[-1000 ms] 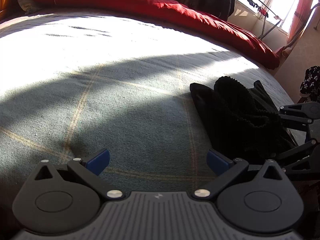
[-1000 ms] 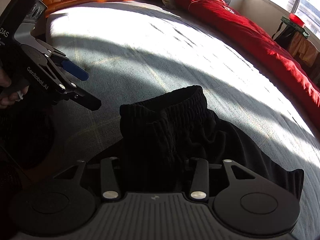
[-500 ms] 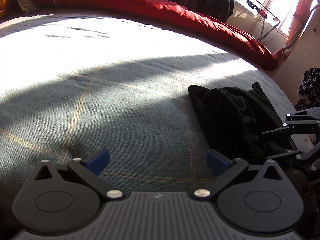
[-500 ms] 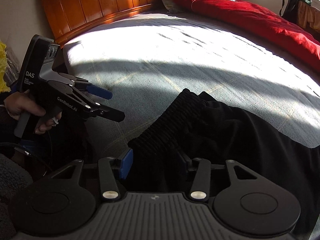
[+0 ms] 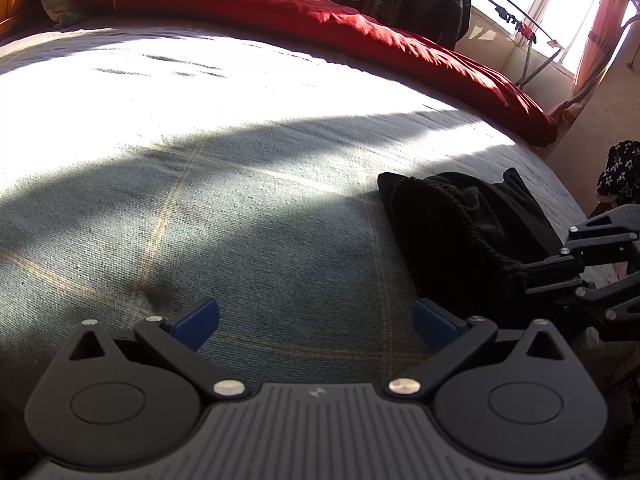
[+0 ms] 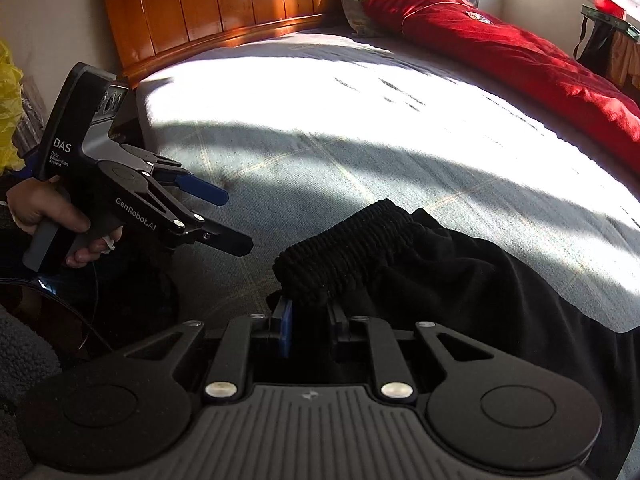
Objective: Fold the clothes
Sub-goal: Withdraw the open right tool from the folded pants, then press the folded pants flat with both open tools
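Right wrist view: the right tool (image 6: 308,320) is clamped on the ribbed waistband of black shorts (image 6: 460,276) bunched on the bed (image 6: 320,128). The left tool (image 6: 224,220) hangs spread apart, empty. One-sided lifting may bunch the cloth further or let the thick band slip.

I see one black garment (image 6: 460,280) lying bunched on the grey-blue bedspread (image 6: 320,152), on the side of it away from the wooden headboard and mostly in shadow below the sunlit band. Its thick ribbed waistband (image 6: 340,252) is rolled into a raised ridge pointing toward the headboard, and looser, smoother cloth spreads out behind it. From my left camera the garment (image 5: 460,232) sits crumpled near the bedspread's edge.
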`<action>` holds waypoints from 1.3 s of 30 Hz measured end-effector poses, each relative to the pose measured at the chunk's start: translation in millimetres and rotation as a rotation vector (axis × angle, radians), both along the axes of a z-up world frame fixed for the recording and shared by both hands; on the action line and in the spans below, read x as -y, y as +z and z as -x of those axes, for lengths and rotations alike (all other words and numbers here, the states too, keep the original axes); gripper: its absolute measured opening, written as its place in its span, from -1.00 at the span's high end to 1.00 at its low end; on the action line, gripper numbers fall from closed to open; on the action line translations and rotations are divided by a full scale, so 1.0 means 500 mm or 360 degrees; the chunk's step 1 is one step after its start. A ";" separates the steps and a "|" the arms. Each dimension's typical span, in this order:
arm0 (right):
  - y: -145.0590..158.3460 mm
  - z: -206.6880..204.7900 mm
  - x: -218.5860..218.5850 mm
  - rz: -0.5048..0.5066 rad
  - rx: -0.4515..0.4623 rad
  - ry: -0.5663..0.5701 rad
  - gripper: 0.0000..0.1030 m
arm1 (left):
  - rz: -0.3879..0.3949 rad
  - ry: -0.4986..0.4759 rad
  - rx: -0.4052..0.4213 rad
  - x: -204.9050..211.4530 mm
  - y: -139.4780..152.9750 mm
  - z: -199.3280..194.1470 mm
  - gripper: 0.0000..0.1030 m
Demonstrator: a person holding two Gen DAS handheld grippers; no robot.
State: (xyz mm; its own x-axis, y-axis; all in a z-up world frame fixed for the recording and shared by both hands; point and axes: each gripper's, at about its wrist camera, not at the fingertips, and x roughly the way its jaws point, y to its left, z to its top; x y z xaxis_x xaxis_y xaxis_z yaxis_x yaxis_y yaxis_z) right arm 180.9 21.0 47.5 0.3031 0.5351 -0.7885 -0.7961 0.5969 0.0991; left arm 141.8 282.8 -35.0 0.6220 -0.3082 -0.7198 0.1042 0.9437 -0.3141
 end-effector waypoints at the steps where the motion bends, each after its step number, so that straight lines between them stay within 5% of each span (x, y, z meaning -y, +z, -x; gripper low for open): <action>1: -0.013 0.000 -0.004 0.0023 -0.0024 0.0004 0.53 | -0.0001 -0.0005 0.0000 0.001 0.002 0.000 -0.99; 8: 0.015 0.009 0.068 -0.0130 -0.0048 -0.0191 0.25 | 0.0006 -0.0069 0.0040 0.024 0.029 -0.011 -0.99; 17: 0.018 0.060 0.336 -0.0070 0.0078 -0.0991 -0.11 | 0.0107 -0.0468 0.0272 0.160 0.108 -0.074 -0.99; 23: -0.016 0.107 0.474 -0.0126 0.0085 -0.1444 -0.24 | 0.0145 -0.0718 0.0222 0.275 0.086 -0.117 -0.99; 28: -0.044 0.143 0.502 -0.0075 0.0078 -0.1537 -0.28 | 0.0087 -0.0753 0.0097 0.278 0.019 -0.115 -0.99; 39: -0.110 0.201 0.511 0.0027 0.0053 -0.1546 -0.40 | 0.0040 -0.0728 0.0160 0.286 0.095 -0.117 -0.99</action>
